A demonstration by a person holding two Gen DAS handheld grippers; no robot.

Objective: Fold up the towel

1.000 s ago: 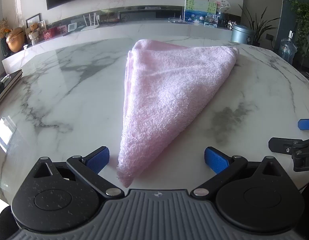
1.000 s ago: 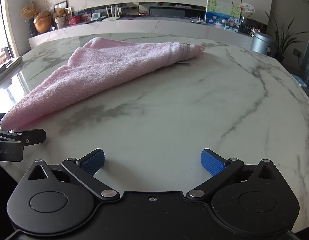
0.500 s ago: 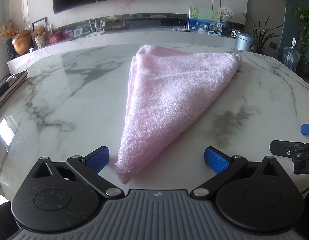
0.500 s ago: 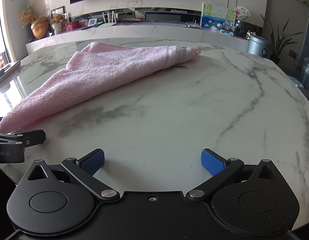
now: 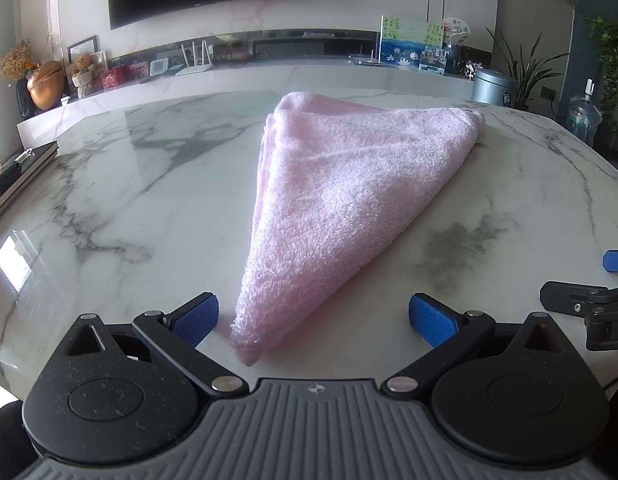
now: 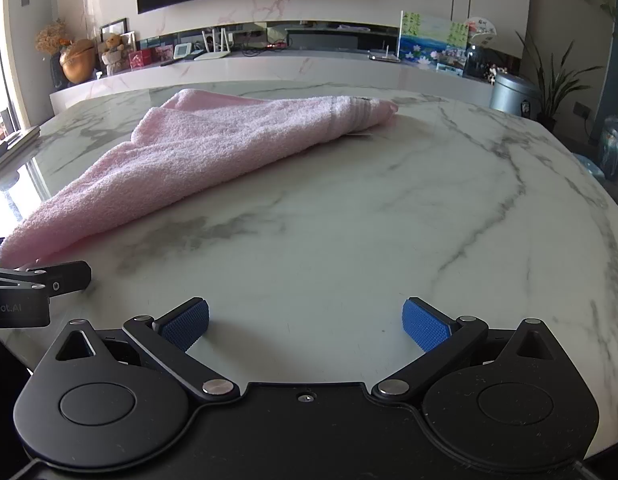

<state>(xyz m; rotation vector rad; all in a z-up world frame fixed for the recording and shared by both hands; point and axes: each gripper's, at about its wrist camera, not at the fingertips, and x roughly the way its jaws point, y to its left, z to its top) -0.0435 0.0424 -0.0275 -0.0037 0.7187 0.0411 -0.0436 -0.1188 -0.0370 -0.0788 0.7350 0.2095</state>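
A pink towel (image 5: 349, 196) lies folded into a triangle on the white marble table (image 5: 129, 200); it also shows in the right wrist view (image 6: 213, 152). Its near tip points at my left gripper (image 5: 313, 320), which is open and empty, with the tip lying between its blue pads. My right gripper (image 6: 305, 324) is open and empty over bare marble, to the right of the towel's near tip. Each gripper's side shows at the edge of the other's view.
The table's rounded edge runs at the right (image 6: 613, 208) and left. A dark flat object (image 5: 21, 172) lies at the table's left edge. A long marble counter (image 5: 229, 80) with ornaments, a metal bin (image 5: 495, 86) and plants stand behind.
Both grippers have risen and tilted slightly, so more of the room shows. The towel has not moved and both grippers stay open.
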